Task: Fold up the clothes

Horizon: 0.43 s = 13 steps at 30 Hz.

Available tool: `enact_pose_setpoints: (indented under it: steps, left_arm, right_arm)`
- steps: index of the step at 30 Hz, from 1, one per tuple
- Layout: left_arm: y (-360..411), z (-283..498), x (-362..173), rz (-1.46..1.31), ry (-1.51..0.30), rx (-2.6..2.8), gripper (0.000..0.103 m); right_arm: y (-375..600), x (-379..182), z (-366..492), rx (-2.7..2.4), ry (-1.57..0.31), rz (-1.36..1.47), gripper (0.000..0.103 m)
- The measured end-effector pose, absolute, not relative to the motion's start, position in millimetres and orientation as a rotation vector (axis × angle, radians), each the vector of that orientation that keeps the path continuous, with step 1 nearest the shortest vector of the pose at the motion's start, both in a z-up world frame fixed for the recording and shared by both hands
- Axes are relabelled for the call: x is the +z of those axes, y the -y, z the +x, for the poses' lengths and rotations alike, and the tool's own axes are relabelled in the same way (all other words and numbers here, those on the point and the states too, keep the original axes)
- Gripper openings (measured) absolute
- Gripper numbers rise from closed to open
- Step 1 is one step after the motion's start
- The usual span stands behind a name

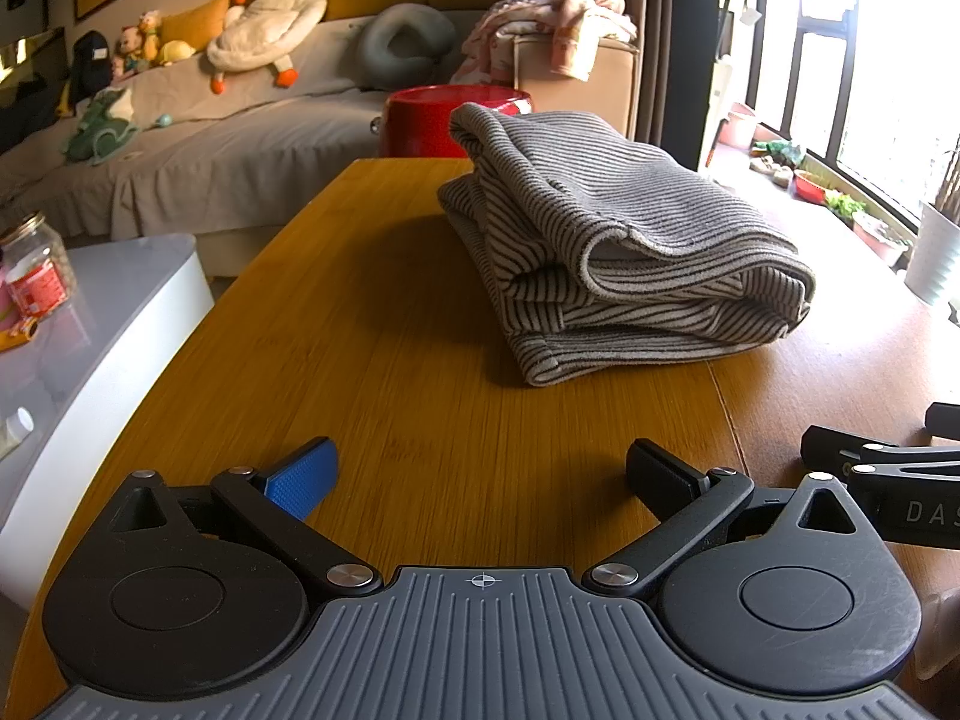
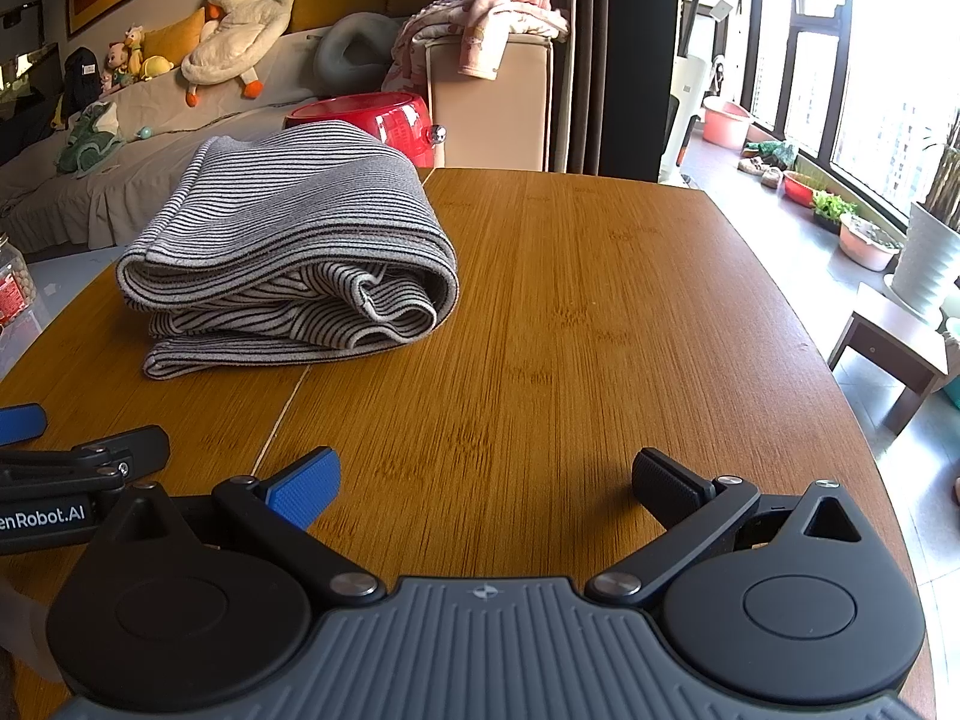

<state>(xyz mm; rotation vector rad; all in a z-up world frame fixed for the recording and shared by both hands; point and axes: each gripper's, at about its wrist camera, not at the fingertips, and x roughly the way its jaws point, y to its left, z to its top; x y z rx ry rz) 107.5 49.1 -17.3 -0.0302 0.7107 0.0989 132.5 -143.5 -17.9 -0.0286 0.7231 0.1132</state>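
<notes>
A grey striped garment lies folded into a thick bundle on the wooden table. In the right wrist view the same garment sits at the left half of the table. My left gripper hovers low over the near table edge, open and holding nothing, well short of the bundle. My right gripper is also open with nothing in it, beside the left one and to the right of the bundle. Each gripper shows at the edge of the other's view.
A red tub stands behind the table's far edge, with a sofa full of plush toys beyond. A white side table with a jar is at left. Plant pots and a small stool line the window at right.
</notes>
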Motion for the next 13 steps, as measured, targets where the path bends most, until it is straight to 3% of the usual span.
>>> enact_pose_setpoints:
  steps: [13]
  left_arm:
    - [-49.1, 106.9, -17.5, -0.03, -0.711, 0.1, 0.103]
  right_arm:
    - [144.7, -18.1, 130.9, 0.101, -0.722, -0.025, 0.103]
